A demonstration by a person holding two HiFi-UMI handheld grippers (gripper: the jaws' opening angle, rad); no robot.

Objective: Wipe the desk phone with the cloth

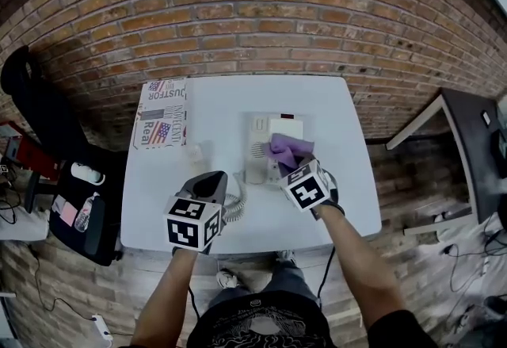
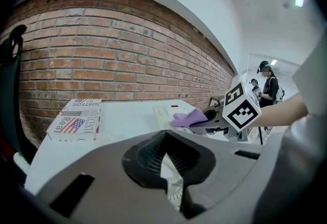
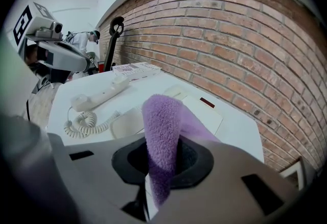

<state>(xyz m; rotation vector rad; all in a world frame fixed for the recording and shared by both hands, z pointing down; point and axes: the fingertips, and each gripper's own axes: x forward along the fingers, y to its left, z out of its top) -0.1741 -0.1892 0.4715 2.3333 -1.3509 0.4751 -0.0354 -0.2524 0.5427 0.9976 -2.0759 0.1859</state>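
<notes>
The white desk phone (image 1: 265, 140) stands in the middle of the white table (image 1: 348, 204), by the brick wall. Its handset (image 3: 99, 93) lies off the cradle to the left, and the coiled cord (image 1: 235, 208) trails toward the front edge. My right gripper (image 1: 291, 164) is shut on a purple cloth (image 1: 285, 150) that rests on the phone's near right part. In the right gripper view the cloth (image 3: 162, 131) rises out of the right gripper (image 3: 161, 167) over the phone (image 3: 204, 110). My left gripper (image 1: 207, 184) hovers above the cord with its jaws together and nothing in them.
A printed cardboard box (image 1: 162, 112) lies at the table's back left corner. A black chair (image 1: 40, 108) and a dark bag with a bottle (image 1: 85, 212) stand left of the table. A dark desk (image 1: 471, 148) is on the right. People (image 2: 268, 85) stand far off.
</notes>
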